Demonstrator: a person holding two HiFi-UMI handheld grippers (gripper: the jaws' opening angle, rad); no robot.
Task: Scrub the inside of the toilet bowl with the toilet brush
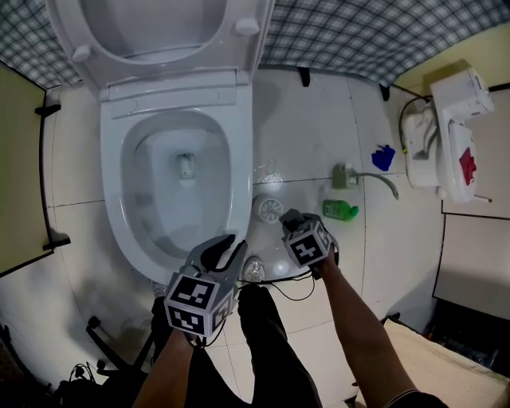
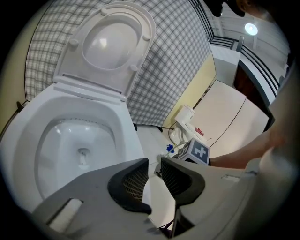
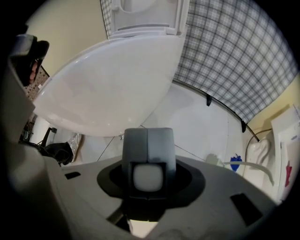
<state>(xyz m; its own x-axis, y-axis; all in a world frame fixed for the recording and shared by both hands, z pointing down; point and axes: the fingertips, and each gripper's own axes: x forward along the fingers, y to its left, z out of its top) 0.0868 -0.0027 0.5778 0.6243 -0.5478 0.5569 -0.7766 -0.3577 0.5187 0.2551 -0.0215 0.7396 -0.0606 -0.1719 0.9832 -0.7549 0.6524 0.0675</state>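
Right hand-held gripper [image 1: 292, 221] gripping toilet brush [image 3: 148, 143], green bottle [image 1: 340, 210] beside, toilet bowl [image 1: 112, 191] alongside

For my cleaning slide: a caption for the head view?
Lid raised; left gripper open at the front of the toilet bowl, right gripper aimed at the floor beside it.

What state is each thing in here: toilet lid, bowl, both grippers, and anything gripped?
Lid: raised.
Bowl: uncovered, no brush inside.
Left gripper: open, empty, near the bowl's front rim.
Right gripper: pointing down beside the bowl, pads against a grey handle.
Handle: upright between the right jaws, probably the brush's.
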